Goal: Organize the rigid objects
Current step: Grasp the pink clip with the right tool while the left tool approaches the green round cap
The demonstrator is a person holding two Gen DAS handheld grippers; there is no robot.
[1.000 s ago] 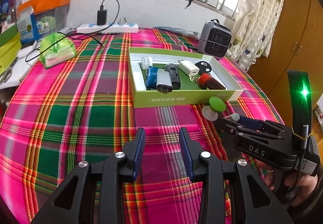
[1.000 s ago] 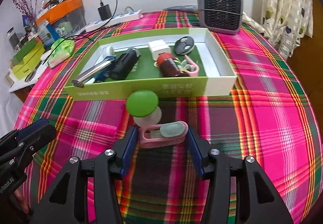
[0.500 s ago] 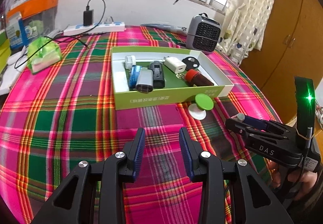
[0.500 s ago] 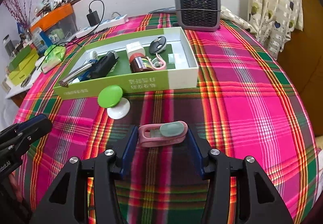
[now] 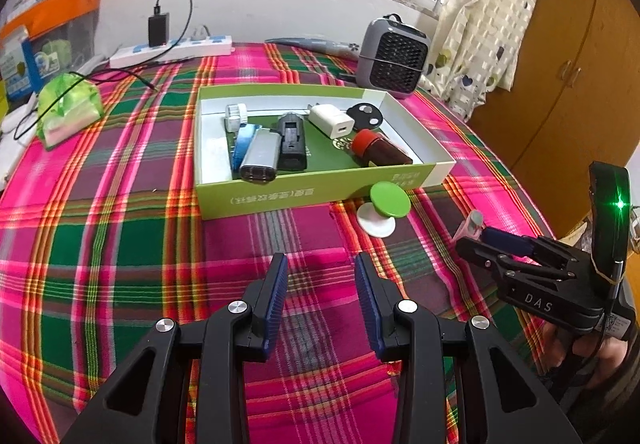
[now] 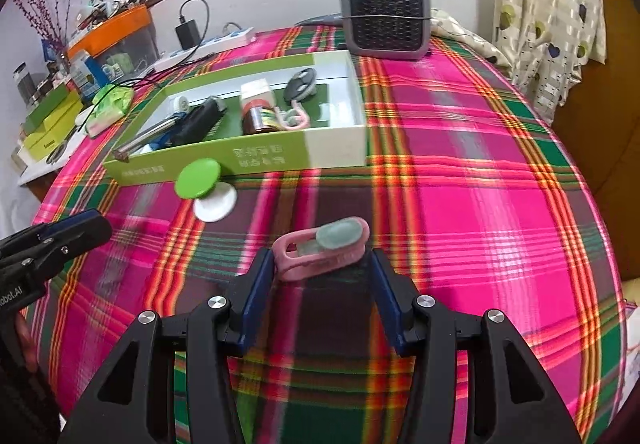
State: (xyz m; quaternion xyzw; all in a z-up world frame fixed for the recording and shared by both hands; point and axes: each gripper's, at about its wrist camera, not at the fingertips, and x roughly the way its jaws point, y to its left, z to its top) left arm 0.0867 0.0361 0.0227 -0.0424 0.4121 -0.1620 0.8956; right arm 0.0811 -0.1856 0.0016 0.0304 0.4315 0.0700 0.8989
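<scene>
My right gripper (image 6: 320, 264) is shut on a pink clip (image 6: 292, 256) with a grey-green tab, held crosswise above the plaid cloth. In the left wrist view that gripper (image 5: 480, 240) is at the right, and the clip's tip (image 5: 474, 222) sticks out of it. My left gripper (image 5: 320, 264) stands open over the cloth with nothing between its fingers. Ahead lies an open green box (image 5: 300, 196) (image 6: 200, 160) holding several small items: a white charger, a black fob, a red-capped brown bottle and black and silver devices. A green-and-white disc (image 5: 386, 206) (image 6: 202, 180) leans against the box's front wall.
A grey heater (image 5: 394, 62) stands behind the box. A power strip (image 5: 172, 50) with a plugged charger and cable lies at the back left, near a green tissue pack (image 5: 68, 110). Boxes crowd the left side. The round table drops off at the right, by a curtain and wooden cabinet.
My right gripper has pulled back and to the right with the clip, so box and disc have slid left and farther away. In the left view the box has receded a little.
</scene>
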